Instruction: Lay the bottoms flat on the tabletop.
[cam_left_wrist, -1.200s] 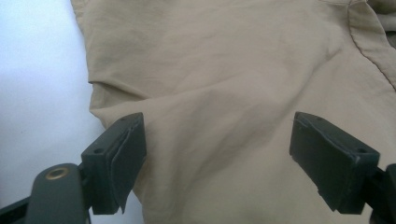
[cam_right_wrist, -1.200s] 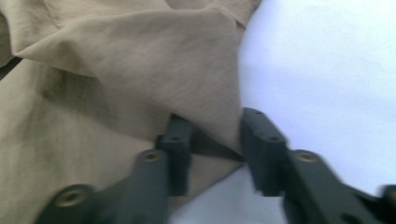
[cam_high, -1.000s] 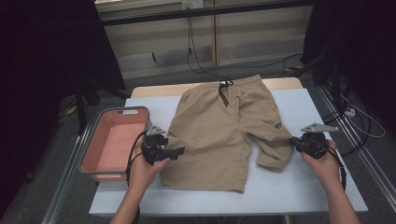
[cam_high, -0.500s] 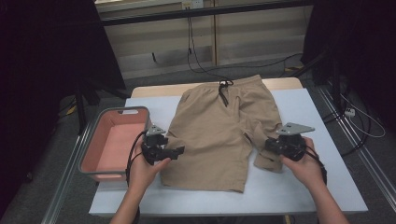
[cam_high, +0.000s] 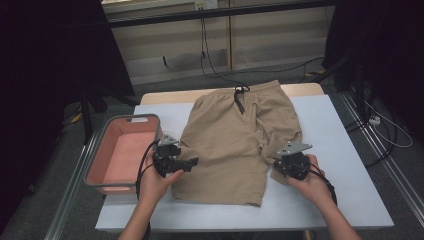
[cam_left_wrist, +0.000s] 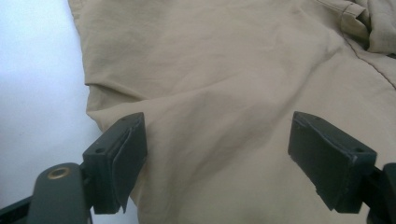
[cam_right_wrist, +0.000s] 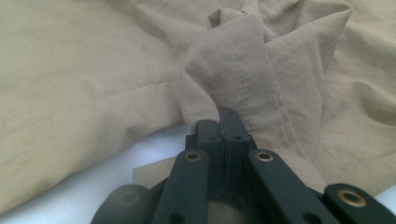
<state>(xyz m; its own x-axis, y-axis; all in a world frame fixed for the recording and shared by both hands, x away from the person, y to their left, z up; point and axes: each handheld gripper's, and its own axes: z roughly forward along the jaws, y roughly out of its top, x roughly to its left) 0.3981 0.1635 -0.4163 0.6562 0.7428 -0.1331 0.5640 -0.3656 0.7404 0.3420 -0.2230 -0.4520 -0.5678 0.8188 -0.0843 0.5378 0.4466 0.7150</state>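
Observation:
Khaki shorts (cam_high: 235, 135) lie flat on the white table (cam_high: 335, 135), waistband and drawstring at the far side. My right gripper (cam_high: 278, 168) is shut on the hem of the shorts' right leg. In the right gripper view the jaws (cam_right_wrist: 227, 117) pinch a bunched, stitched fold of hem (cam_right_wrist: 243, 60) lifted over the rest of the fabric. My left gripper (cam_high: 193, 162) rests at the left leg's outer edge. In the left gripper view its jaws (cam_left_wrist: 217, 135) stand wide open over smooth khaki cloth (cam_left_wrist: 224, 70), with nothing pressed between them.
A pink bin with a grey rim (cam_high: 93, 165) stands at the table's left edge beside my left hand. Black cables (cam_high: 210, 55) trail across the floor beyond the table. Bare white tabletop lies right of the shorts.
My right hand has moved left toward the middle of the shorts, dragging the right leg's hem inward with it. The left hand and its gripper have stayed put.

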